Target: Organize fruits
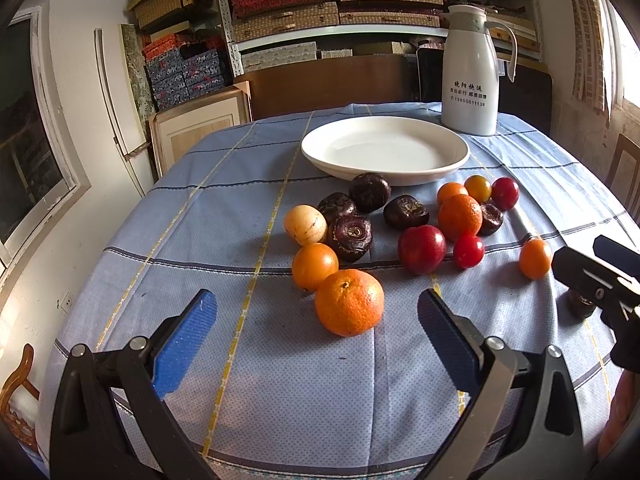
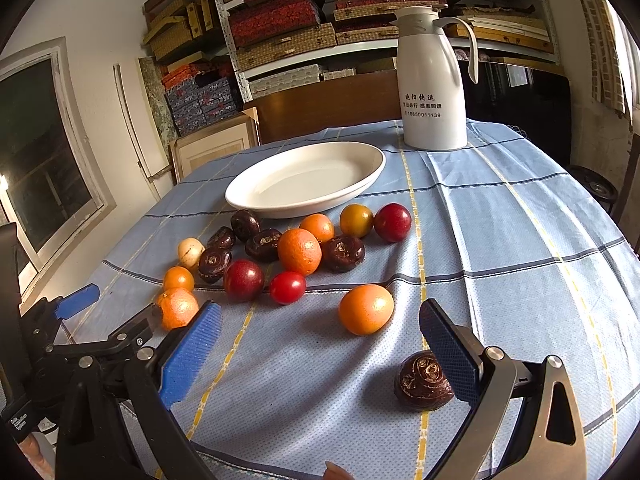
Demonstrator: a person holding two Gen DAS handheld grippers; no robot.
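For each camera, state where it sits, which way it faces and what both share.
Left wrist: on the open left gripper, facing a rough-skinned orange; the right gripper shows at its edge.
Right wrist: on the open right gripper, facing a smooth orange fruit.
Shared: white oval plate, white thermos jug.

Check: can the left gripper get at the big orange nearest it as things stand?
Probably yes. The left gripper is open, its fingers either side of the big orange, bare cloth between. A smaller orange touches it at the back, which might get nudged.
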